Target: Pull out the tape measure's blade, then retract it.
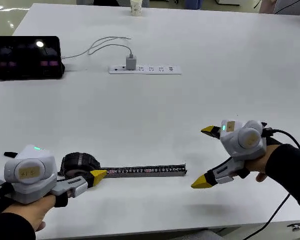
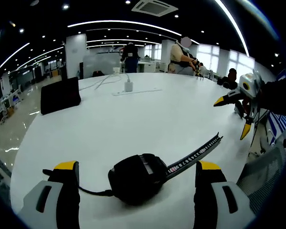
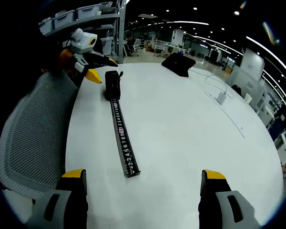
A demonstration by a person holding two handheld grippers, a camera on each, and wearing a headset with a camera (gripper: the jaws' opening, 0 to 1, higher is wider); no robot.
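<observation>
**A:** Left tool (image 2: 138,166) is gaping, its jaws either side of the tape measure case (image 1: 80,164), with no squeeze on it.

**B:** Right tool (image 1: 205,156) is wide open too, holding nothing. The blade (image 1: 145,171) lies flat on the table (image 1: 200,95), running from the case straight toward that tool, its tip just short of the jaws.

**A:** So right's nearer the tip, left's on the case.

**B:** Power strip (image 1: 145,69) and tablet (image 1: 26,57) sit well back. The lane's open.
</observation>
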